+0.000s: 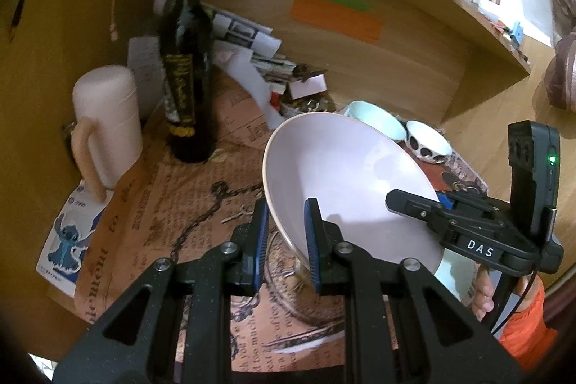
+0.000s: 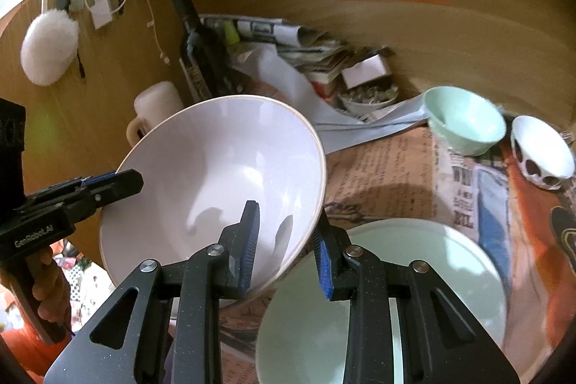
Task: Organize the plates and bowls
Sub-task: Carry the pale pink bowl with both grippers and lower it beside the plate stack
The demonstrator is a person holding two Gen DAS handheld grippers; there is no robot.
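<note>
A large pale pink bowl (image 1: 345,175) is held tilted in the air by both grippers. My left gripper (image 1: 288,233) is shut on its near rim, one finger inside and one outside. My right gripper (image 2: 286,233) is shut on the opposite rim of the same bowl (image 2: 216,182). The right gripper also shows in the left wrist view (image 1: 424,204). A pale green plate (image 2: 396,297) lies on the table below the right gripper. A mint green bowl (image 2: 464,121) and a small white bowl with dark spots (image 2: 540,153) stand behind it. A clear glass dish (image 1: 306,305) lies under the pink bowl.
A dark wine bottle (image 1: 187,67) and a cream mug (image 1: 108,128) stand at the back left. Papers and a small dish of bits (image 2: 367,96) are piled against the wooden back wall (image 1: 396,67). A newspaper-print cloth (image 1: 201,204) covers the table.
</note>
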